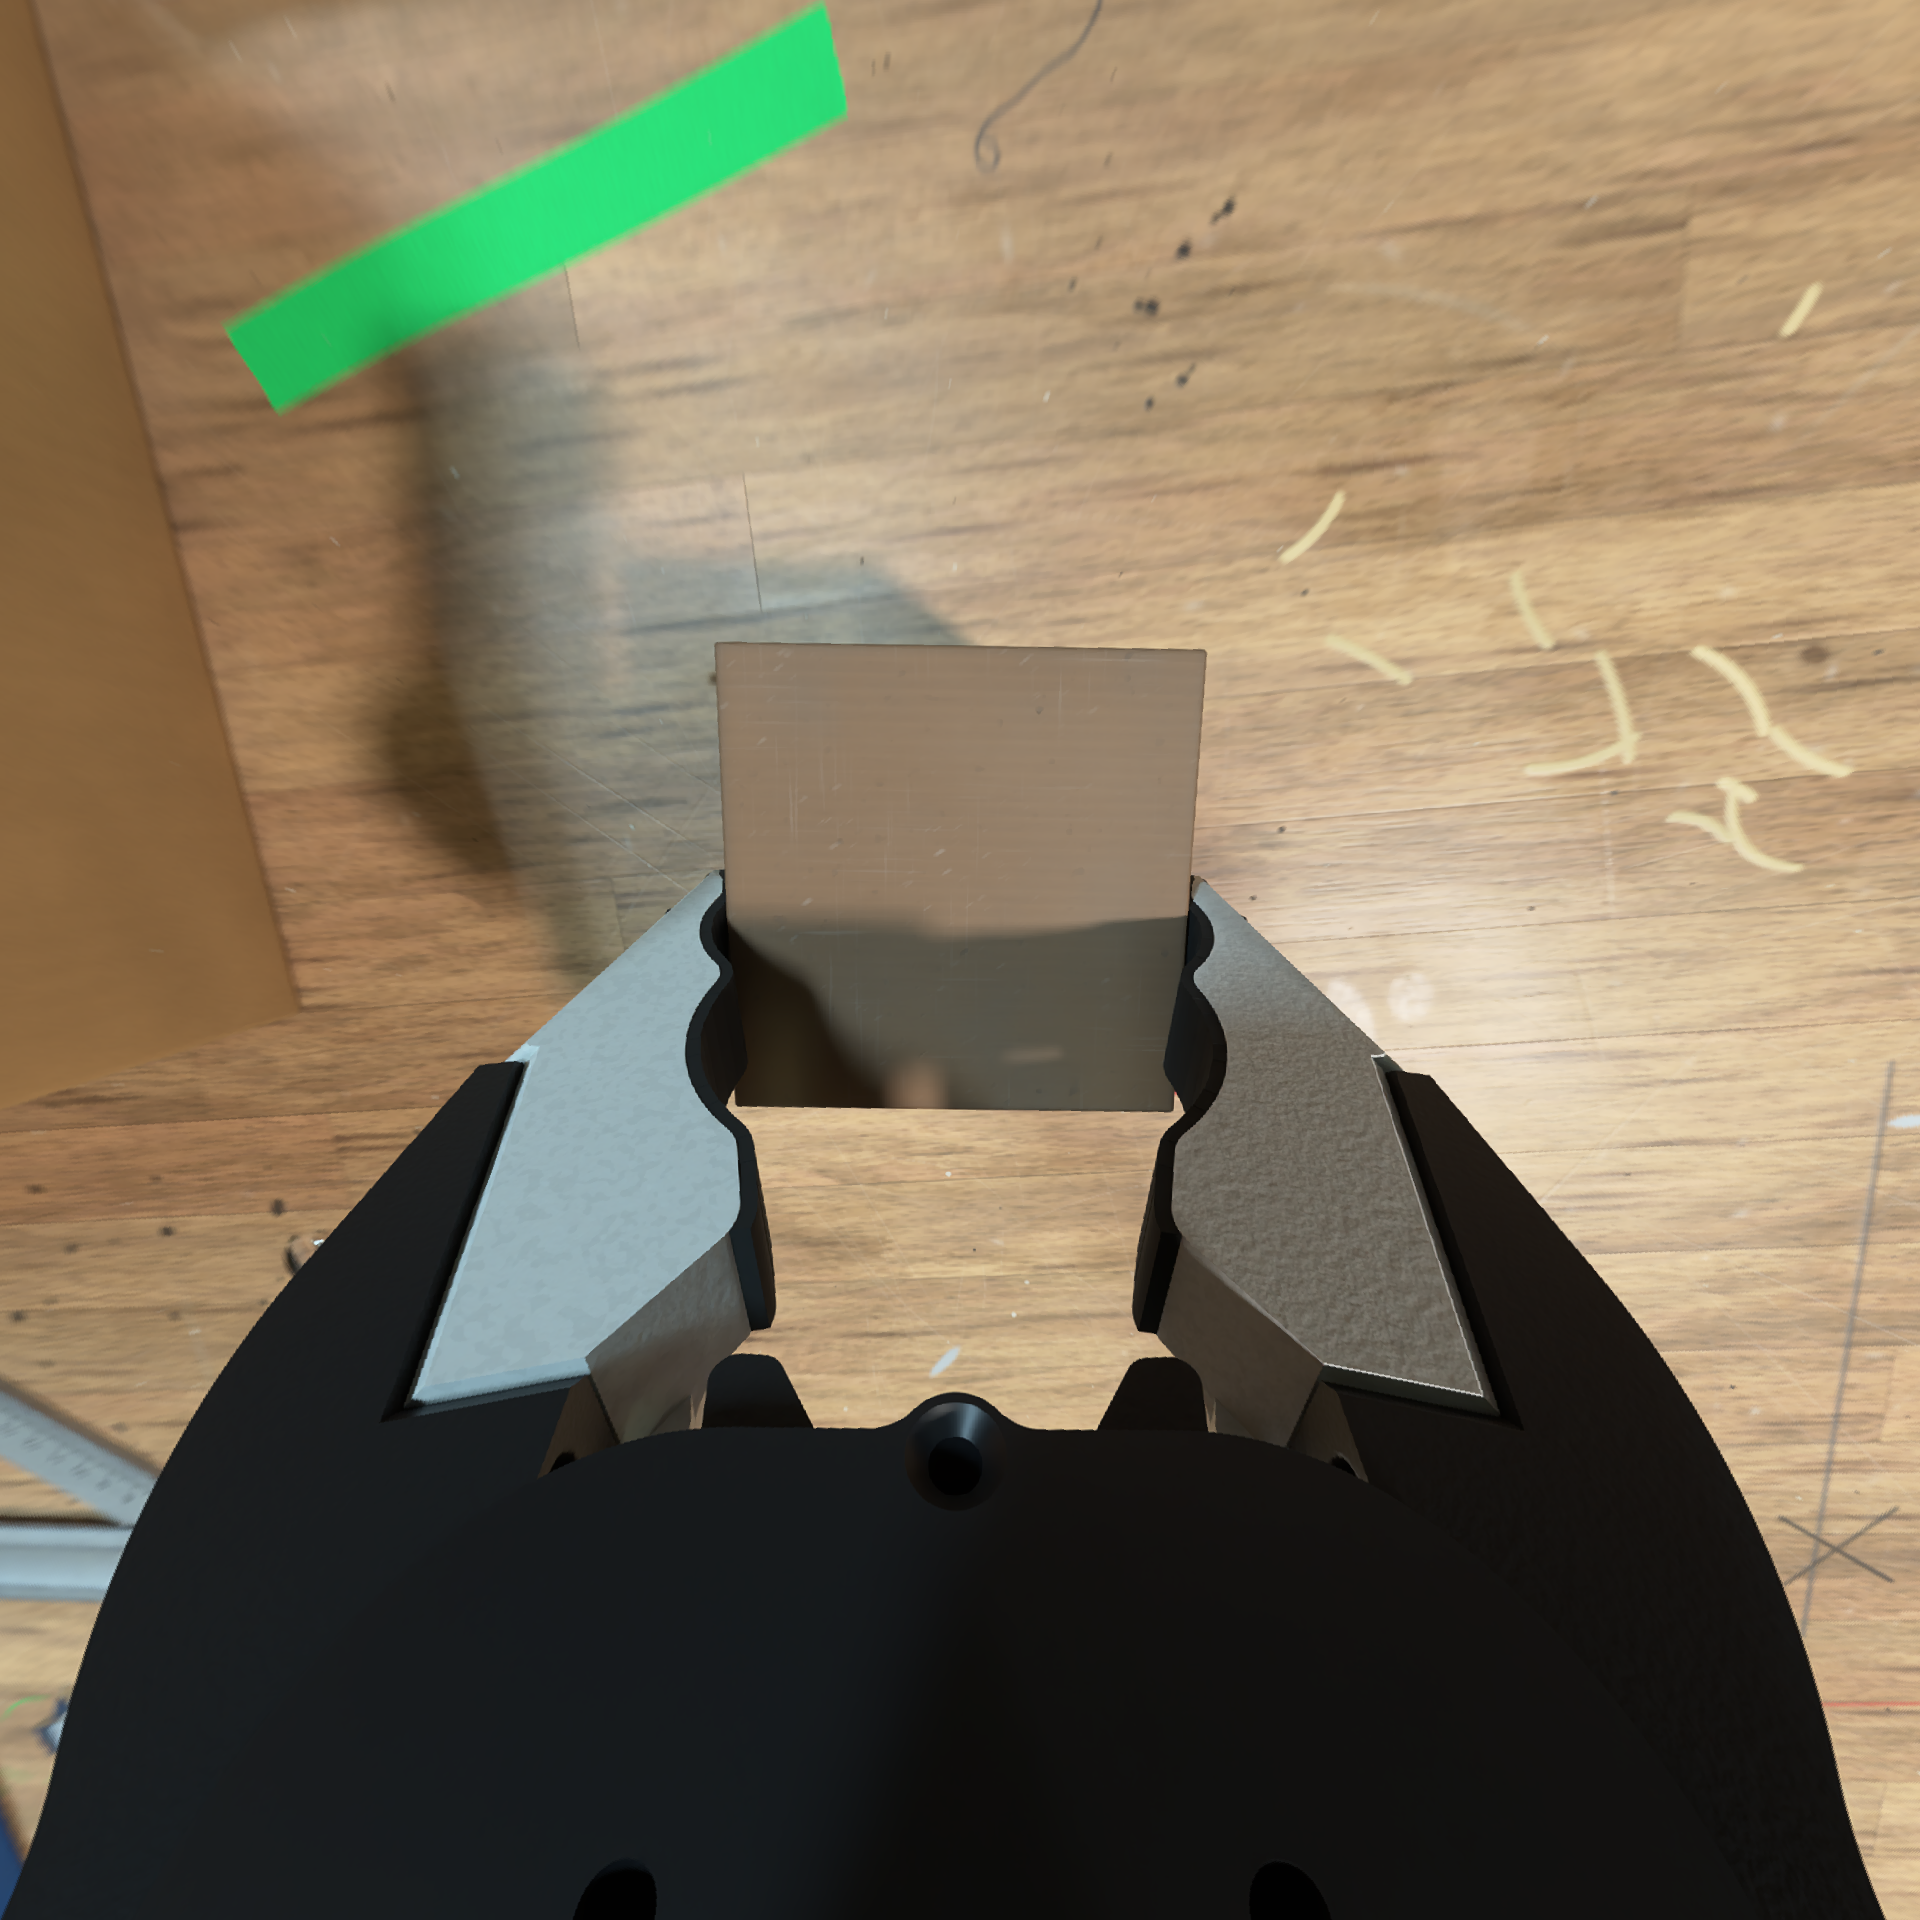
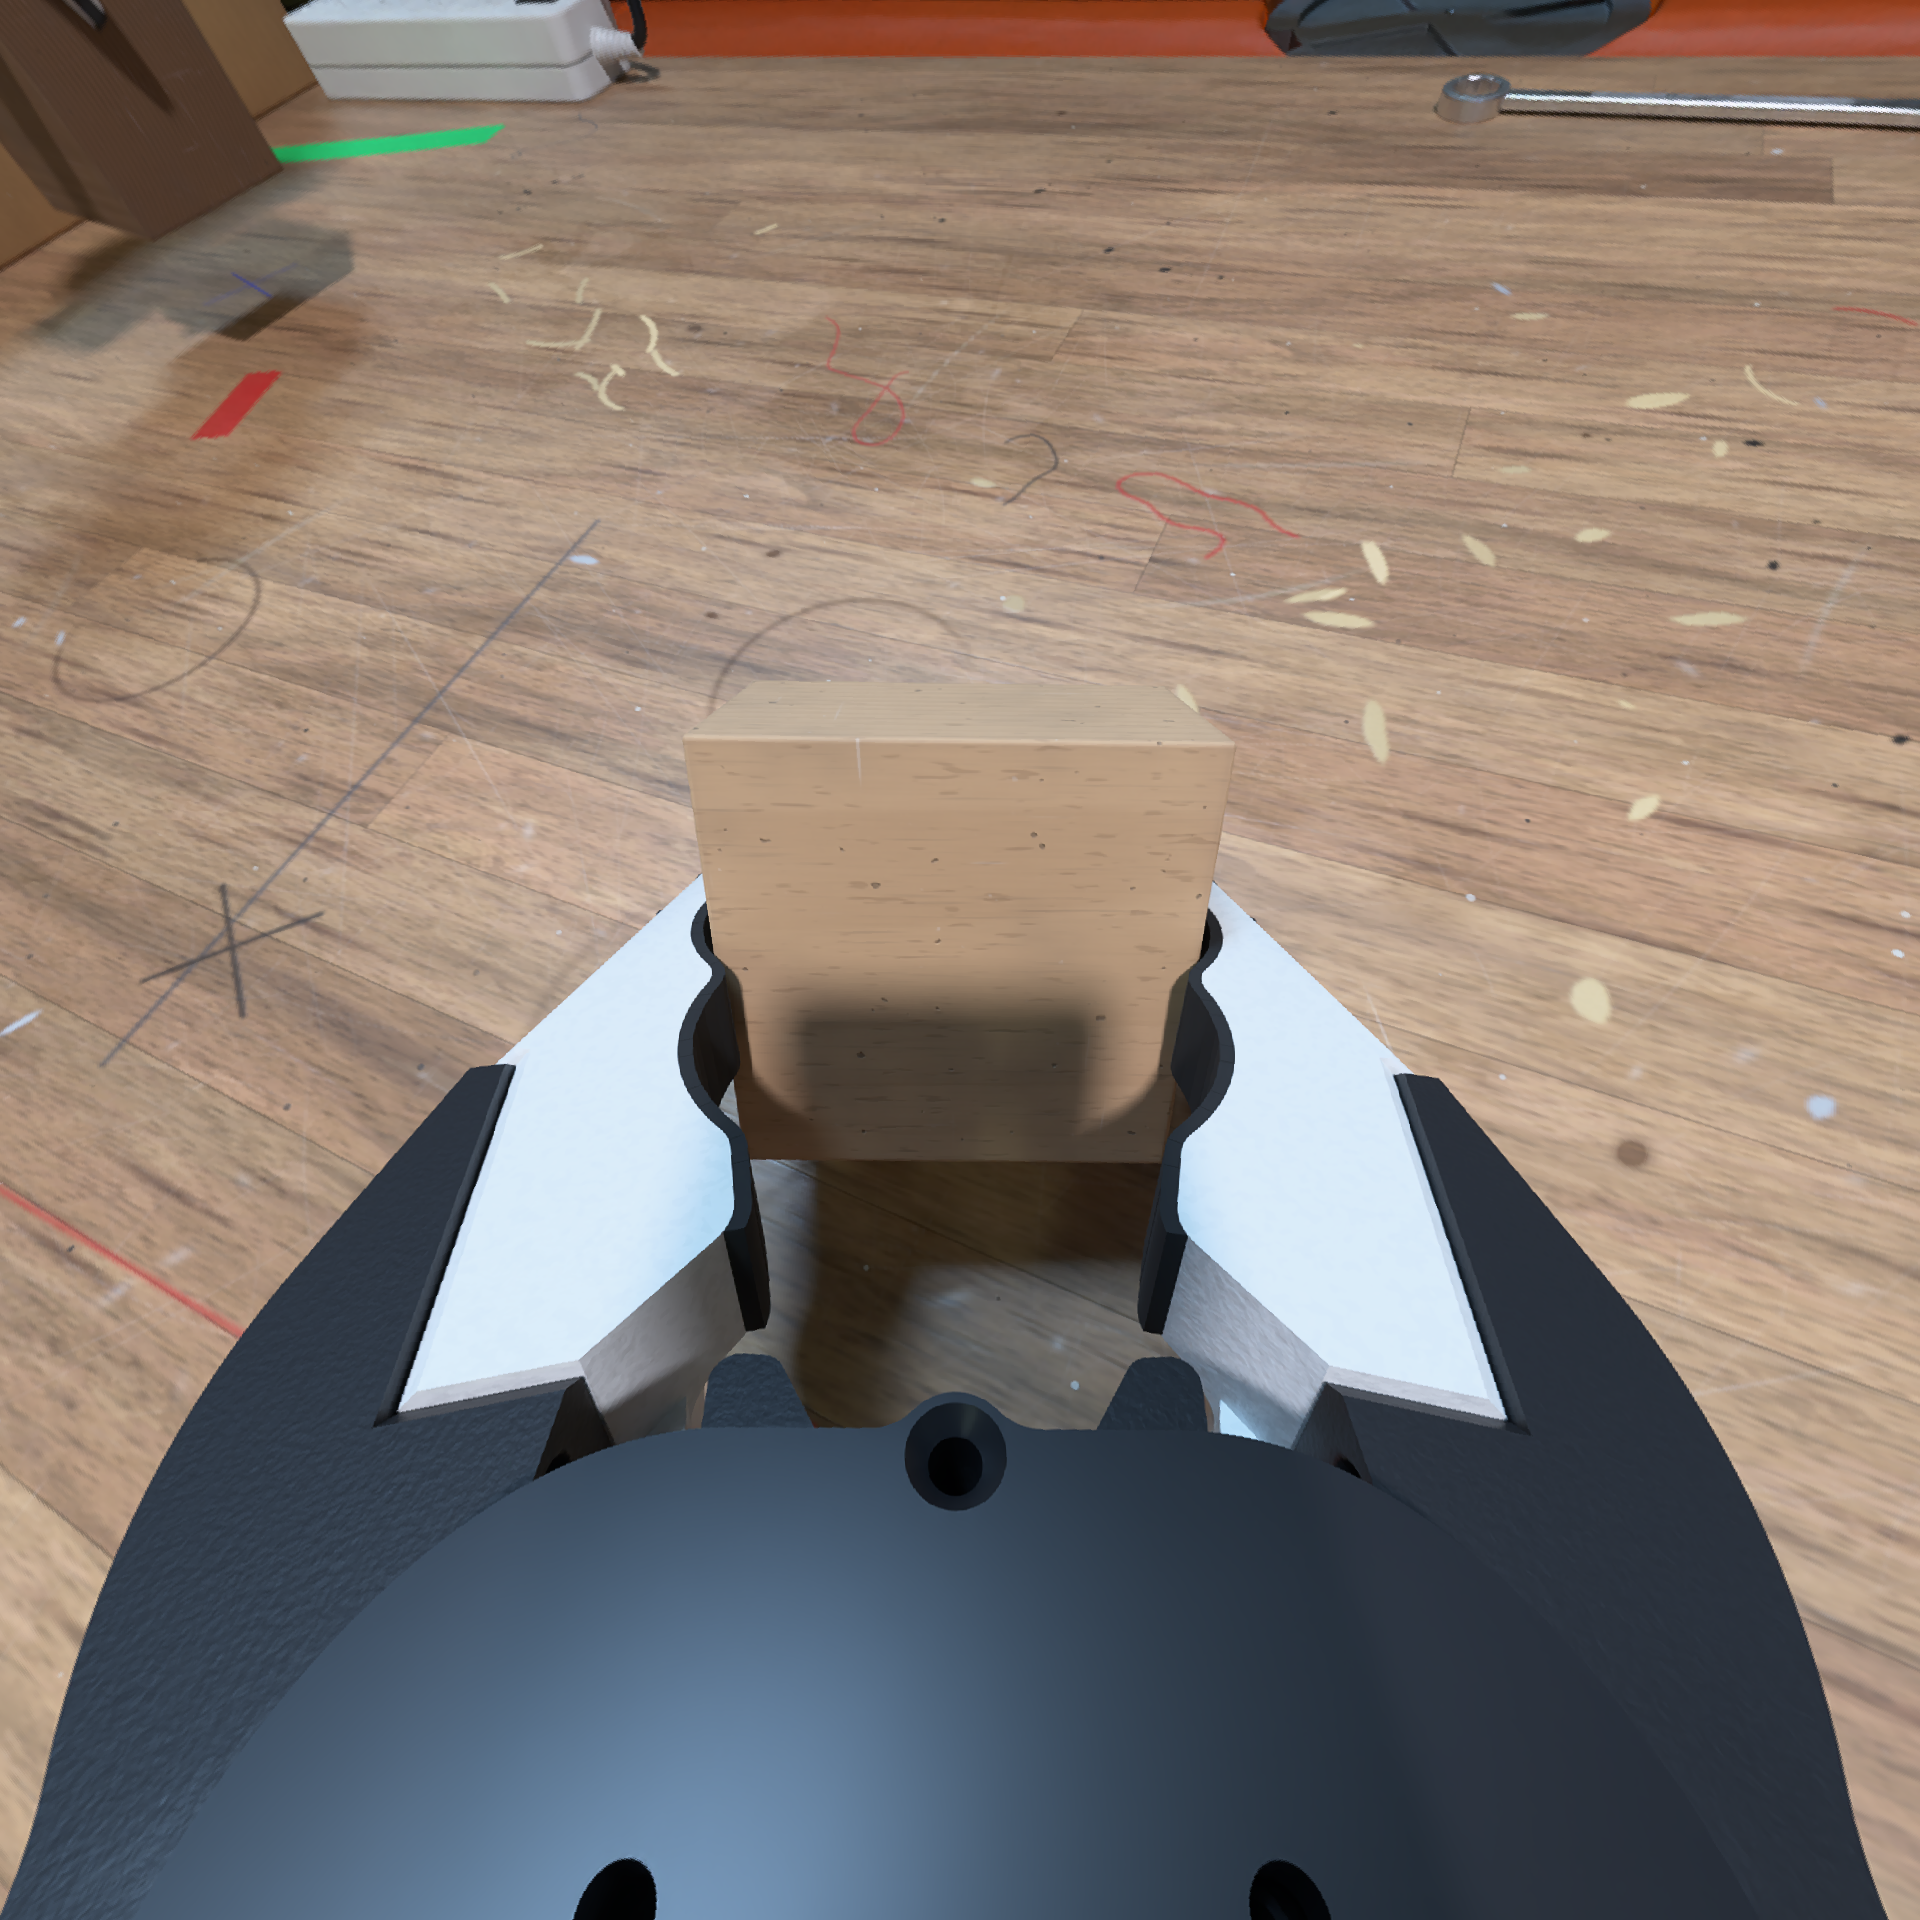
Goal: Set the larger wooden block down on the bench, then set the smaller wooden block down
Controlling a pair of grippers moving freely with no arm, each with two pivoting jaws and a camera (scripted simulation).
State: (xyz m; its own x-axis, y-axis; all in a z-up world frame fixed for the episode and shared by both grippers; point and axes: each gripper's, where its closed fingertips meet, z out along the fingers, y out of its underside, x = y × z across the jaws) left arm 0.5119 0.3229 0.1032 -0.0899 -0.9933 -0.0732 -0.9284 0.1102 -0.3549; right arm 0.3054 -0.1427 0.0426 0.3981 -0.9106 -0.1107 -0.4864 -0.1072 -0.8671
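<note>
In the left wrist view my left gripper (image 1: pixel 956 894) is shut on a grey-brown wooden block (image 1: pixel 956 831), held by its sides above the wooden bench (image 1: pixel 1351 312); its shadow falls far to the left. In the right wrist view my right gripper (image 2: pixel 956 894) is shut on a pale wooden block (image 2: pixel 956 883), held a little above the bench (image 2: pixel 1455 831) with its shadow right beneath. A dark brown block-like shape (image 2: pixel 135 125) hangs at the top left above its own shadow. I cannot tell which block is larger.
A green tape strip (image 1: pixel 540 208) lies ahead of the left gripper beside a cardboard box (image 1: pixel 104 623); a ruler (image 1: pixel 62 1455) lies at lower left. Ahead of the right gripper are a white power strip (image 2: pixel 457 52), a wrench (image 2: pixel 1662 104), red tape (image 2: pixel 237 405) and wood shavings.
</note>
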